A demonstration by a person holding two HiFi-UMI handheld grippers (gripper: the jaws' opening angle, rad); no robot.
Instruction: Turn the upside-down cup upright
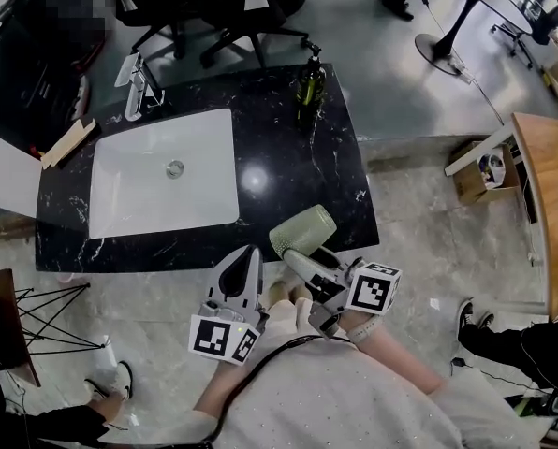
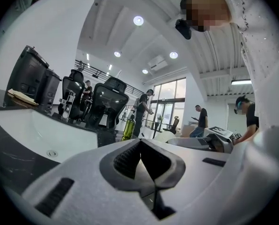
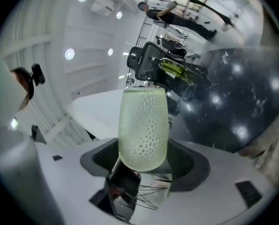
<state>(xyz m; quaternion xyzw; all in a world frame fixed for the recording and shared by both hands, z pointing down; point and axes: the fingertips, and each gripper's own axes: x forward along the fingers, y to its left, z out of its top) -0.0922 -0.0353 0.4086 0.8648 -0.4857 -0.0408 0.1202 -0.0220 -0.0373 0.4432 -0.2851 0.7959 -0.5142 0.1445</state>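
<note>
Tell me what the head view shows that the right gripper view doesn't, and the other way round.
Head view only: the white sink, the faucet and the left gripper. Right gripper view only: the dimpled wall of the cup close up, clamped between the pads of the right gripper. Both: the pale green cup, the green bottle and the black counter.

Tabletop (image 1: 293,166) right of sink (image 1: 120,195): bare, wide open. Green bottle (image 1: 309,82) stands at back edge. Faucet (image 1: 137,84) behind sink, wood pieces (image 1: 68,143) at left end. Front edge tight: left gripper (image 1: 250,253) just beside right gripper (image 1: 307,260), whose fingers hold cup (image 1: 304,229). Office chairs (image 1: 213,7) beyond tabletop.
</note>
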